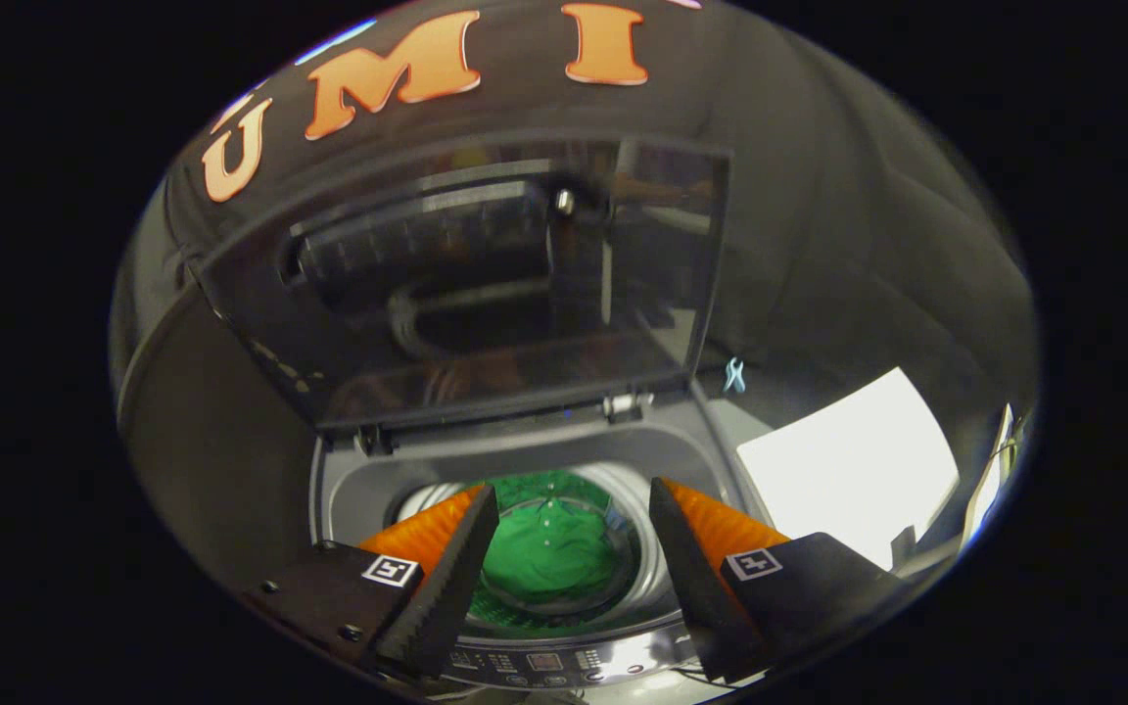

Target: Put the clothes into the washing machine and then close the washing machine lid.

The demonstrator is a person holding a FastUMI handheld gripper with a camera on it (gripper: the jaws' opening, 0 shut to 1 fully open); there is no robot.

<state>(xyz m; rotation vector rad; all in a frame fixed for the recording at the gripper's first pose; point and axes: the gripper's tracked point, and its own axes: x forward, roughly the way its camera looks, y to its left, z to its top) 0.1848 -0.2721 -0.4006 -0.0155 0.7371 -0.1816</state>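
Laundry was already inside: we saw green clothes (554, 553) lying at the bottom of the washing machine (358, 490) drum, a row of small pale buttons showing on the fabric. Our gripper (572, 514) hovered above the drum opening, its two fingers spread wide apart and holding nothing, with the clothes visible in the gap between them and below. The glass lid (486, 284) stood raised on its hinges along the machine's back edge, leaning toward the booth wall. The control panel (544, 661) ran along the front edge, just under the fingers. A white sheet (848, 460) lay beyond the machine's right edge.

We judged the loading step finished and the closing step about to begin. The next move seemed to call for lifting the fingers to the lid's free upper edge and drawing it forward and down over the drum.
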